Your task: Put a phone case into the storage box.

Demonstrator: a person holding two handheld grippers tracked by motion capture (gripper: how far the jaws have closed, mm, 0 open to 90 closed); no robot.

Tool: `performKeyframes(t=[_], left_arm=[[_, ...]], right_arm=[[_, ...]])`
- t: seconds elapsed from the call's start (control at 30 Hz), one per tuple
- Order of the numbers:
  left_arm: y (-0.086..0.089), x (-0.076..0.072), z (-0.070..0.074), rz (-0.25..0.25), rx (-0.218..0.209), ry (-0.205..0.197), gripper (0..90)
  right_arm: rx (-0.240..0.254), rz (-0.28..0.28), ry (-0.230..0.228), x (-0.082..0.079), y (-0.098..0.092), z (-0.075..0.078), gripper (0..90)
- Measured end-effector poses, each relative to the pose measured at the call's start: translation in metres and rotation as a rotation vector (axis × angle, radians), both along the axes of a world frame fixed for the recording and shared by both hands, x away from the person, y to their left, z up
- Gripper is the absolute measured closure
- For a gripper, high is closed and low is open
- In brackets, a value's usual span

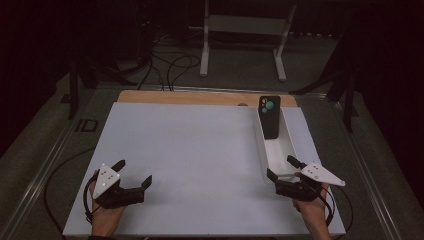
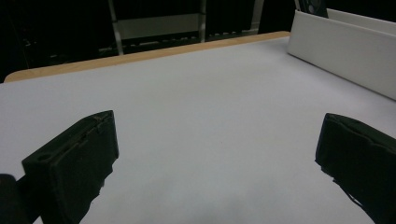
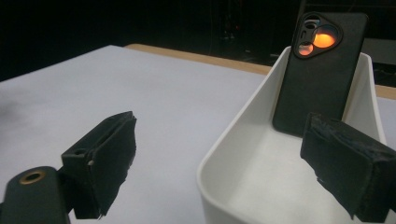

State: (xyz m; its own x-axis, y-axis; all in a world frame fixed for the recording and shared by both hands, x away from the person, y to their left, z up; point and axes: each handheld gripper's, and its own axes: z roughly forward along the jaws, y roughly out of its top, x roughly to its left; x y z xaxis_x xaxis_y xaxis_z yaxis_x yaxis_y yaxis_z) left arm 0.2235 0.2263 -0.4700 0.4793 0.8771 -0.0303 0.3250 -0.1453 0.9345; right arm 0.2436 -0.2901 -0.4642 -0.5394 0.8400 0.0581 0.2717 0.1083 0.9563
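Dark floor, loose cables and a pale metal frame point(image 1: 245, 30) lie beyond the bench point(image 1: 190, 165), whose white top leaves a strip of bare wood along the far edge at twelve o'clock. On it, out toward two o'clock, sits a long white tray point(image 1: 265, 145), and a black phone point(image 1: 270, 117) stands in it, leaning back against the far end wall with its camera side facing me. That lean keeps it nearly upright, so its edges are free to be taken rather than lying flat on the tray floor.

My right claw point(image 1: 286, 172) is at the near end of the tray, at about four o'clock. Its jaws are spread wide and hold nothing. In the right gripper view one jaw stands outside the tray's left wall and the other over its inside, so the claw straddles the wall while pointing along the tray at the phone point(image 3: 317, 79). I judge this to be the start of a reach for the phone, or perhaps a grip on the tray rim; from here I cannot tell which.

My left claw point(image 1: 134, 175) waits at seven o'clock over bare white surface, jaws equally wide and empty, well apart from the tray point(image 2: 341, 46).
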Motion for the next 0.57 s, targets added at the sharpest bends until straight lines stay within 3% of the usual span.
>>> performKeyframes(t=[0.33, 0.57], left_arm=[[0.002, -0.002, 0.0, -0.014, 0.002, -0.005, 0.0], [0.001, -0.002, -0.002, -0.021, 0.014, -0.001, 0.0]], right_arm=[[0.033, 0.006, -0.025, -0.01, -0.005, -0.01, 10.4], [0.028, -0.002, -0.035, -0.012, -0.007, -0.013, 10.4]])
